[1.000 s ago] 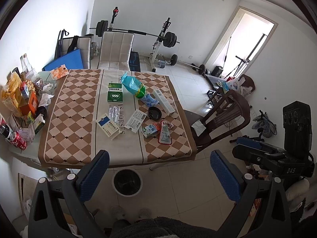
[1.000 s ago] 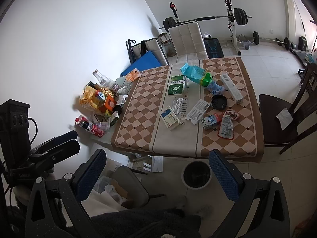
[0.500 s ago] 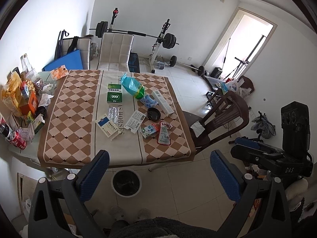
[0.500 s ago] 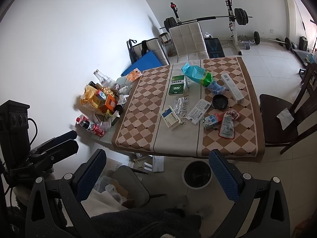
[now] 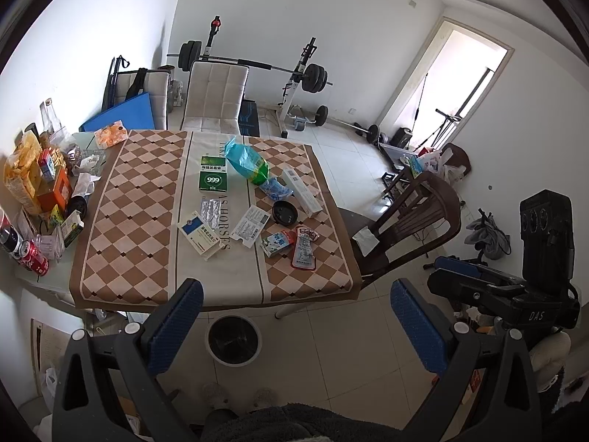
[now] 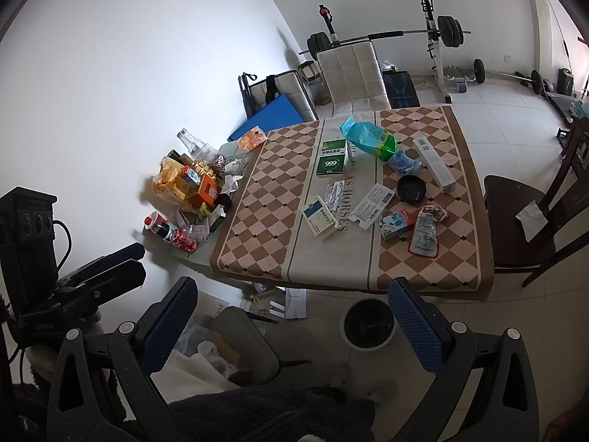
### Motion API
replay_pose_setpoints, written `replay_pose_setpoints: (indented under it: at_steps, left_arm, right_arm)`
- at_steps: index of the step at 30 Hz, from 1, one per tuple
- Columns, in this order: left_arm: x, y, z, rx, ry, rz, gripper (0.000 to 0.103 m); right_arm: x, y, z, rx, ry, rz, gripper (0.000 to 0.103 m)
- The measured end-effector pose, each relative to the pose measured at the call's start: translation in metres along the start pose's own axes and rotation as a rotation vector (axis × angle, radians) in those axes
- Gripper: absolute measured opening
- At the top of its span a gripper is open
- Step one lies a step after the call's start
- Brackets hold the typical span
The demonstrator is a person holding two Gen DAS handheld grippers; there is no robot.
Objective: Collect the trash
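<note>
Trash lies on a checkered tablecloth (image 5: 129, 221) (image 6: 265, 199): a green 999 box (image 5: 212, 180) (image 6: 331, 164), a blue-green bag (image 5: 244, 158) (image 6: 370, 136), a blue-white medicine box (image 5: 200, 235) (image 6: 320, 221), a blister pack (image 5: 210, 209), a leaflet (image 5: 252, 225), a black lid (image 5: 284, 212) (image 6: 411, 188), a long white box (image 5: 301, 192), a small carton (image 5: 278, 243) and a red pouch (image 5: 304, 250) (image 6: 427, 234). A round bin (image 5: 233, 339) (image 6: 368, 324) stands on the floor at the table's front. My left gripper (image 5: 294, 324) and right gripper (image 6: 291, 322) are open and empty, well back from the table.
Snack packs, bottles and cans (image 5: 33, 191) (image 6: 187, 191) crowd the table's left side. A dark wooden chair (image 5: 412, 221) (image 6: 530, 221) stands at the right. A grey chair with bags (image 6: 235, 346) is near the front left. A weight bench (image 5: 217, 99) is behind.
Both views have drawn back slightly from the table. Nothing on the table has moved, and both grippers stay open.
</note>
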State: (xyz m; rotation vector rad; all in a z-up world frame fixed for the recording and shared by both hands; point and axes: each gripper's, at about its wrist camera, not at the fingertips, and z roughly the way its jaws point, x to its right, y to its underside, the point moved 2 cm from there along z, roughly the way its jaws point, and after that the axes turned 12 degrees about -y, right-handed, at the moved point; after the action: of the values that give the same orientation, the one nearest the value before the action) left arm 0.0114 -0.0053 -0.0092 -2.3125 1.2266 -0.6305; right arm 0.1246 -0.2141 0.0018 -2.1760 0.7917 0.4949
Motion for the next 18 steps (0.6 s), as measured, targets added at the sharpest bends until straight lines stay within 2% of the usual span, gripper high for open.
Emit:
replay_pose_setpoints:
  at_steps: [18]
  left_arm:
    - [-0.0018,0.0008,-0.0011,0.004,0.005,0.0,0.103]
  right_arm:
    - [-0.0014,0.0006,-0.0017,0.002,-0.002,-0.002,0.103]
